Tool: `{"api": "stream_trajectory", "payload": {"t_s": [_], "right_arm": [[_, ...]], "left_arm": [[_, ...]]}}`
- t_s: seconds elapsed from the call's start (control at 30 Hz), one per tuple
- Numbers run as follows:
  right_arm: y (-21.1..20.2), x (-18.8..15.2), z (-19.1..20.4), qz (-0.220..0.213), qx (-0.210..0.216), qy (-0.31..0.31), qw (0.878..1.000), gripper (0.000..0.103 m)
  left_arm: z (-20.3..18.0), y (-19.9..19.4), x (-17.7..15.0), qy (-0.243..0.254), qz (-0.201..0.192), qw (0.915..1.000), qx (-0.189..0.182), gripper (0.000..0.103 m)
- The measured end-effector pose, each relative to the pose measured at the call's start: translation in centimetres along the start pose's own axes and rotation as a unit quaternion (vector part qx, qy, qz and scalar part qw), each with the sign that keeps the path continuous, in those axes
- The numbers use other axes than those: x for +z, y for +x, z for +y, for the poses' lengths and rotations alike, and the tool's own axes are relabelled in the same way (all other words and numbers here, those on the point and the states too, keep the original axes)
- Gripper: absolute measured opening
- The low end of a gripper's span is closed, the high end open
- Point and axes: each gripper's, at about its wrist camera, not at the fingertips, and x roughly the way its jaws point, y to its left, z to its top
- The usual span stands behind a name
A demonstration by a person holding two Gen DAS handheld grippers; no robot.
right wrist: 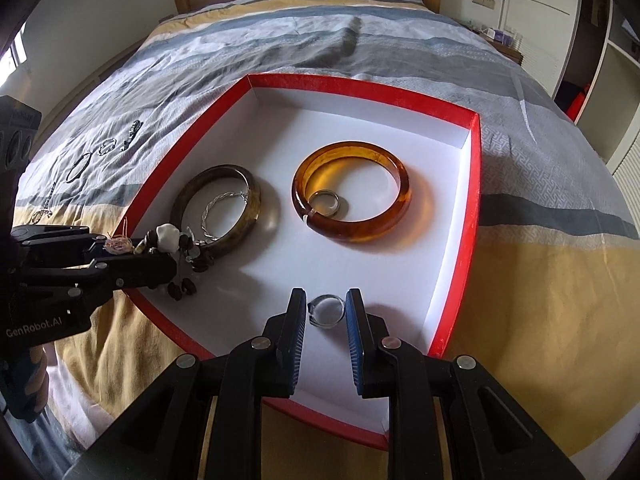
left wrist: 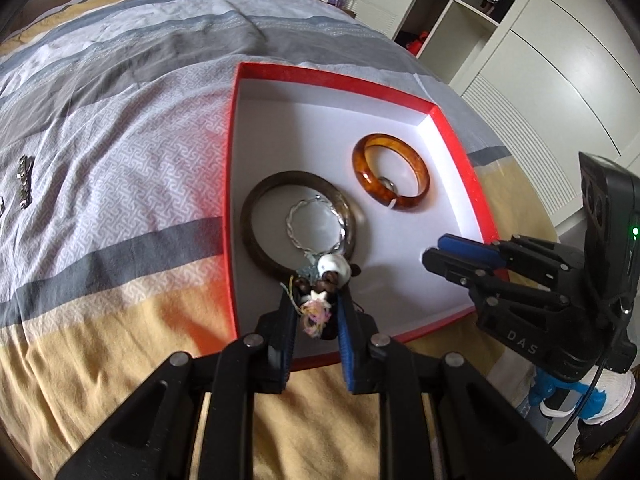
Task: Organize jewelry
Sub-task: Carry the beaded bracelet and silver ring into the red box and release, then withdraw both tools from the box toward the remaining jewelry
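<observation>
Fingers on my left gripper (left wrist: 314,312) stand narrow, clamped on a beaded bracelet (left wrist: 320,280) over the red box (left wrist: 460,152) near the dark bangle (left wrist: 256,200). My right gripper (right wrist: 326,308) is pinched on a silver ring (right wrist: 326,311) just above the box's white floor, near the amber bangle (right wrist: 360,232).
</observation>
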Motion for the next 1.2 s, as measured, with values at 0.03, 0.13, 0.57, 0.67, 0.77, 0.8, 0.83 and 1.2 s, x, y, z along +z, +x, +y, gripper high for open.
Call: {"api": "stream_trajectory", "payload": {"t_s": [0.03,0.13,0.57,0.67,0.77,0.8,0.83,1.2], "right_arm": [[-0.1,0.0,0.0,0.001,-0.001,0.002,1.0,0.021],[-0.6,-0.1,-0.2,0.0,-0.004,0.008,1.0,0.022],[-6.9,-1.4,-0.5,-0.044,-0.017,0.045,0.998,0.027],[-9.3,-1.7,0.1,-0.062,-0.017,0.049,0.997,0.028],[-11.1,-2.0,1.0,-0.075,-0.015,0.049,0.996,0.029],[-12.0,-2.2,1.6,-0.082,-0.014,0.048,0.995,0.029],[-12.6,-2.3,2.0,-0.087,-0.013,0.047,0.995,0.029],[-17.9,-3.9,7.4,-0.125,0.006,0.032,0.992,0.03]], "left_arm": [[0.1,-0.1,0.0,-0.002,0.001,1.0,0.002,0.018],[0.1,-0.5,0.0,-0.006,0.004,1.0,0.001,0.024],[-1.3,-6.4,-1.0,-0.001,-0.042,0.9991,0.008,0.036],[-1.1,-9.0,-1.8,-0.008,-0.064,0.9979,0.012,0.036],[-0.8,-11.7,-3.0,-0.01,-0.082,0.9962,0.028,0.037],[-0.6,-12.4,-3.3,-0.01,-0.084,0.9959,0.032,0.038],[-0.4,-13.2,-3.7,-0.012,-0.086,0.9956,0.037,0.039],[3.7,-20.6,-10.9,-0.06,-0.116,0.9881,0.082,0.043]]}}
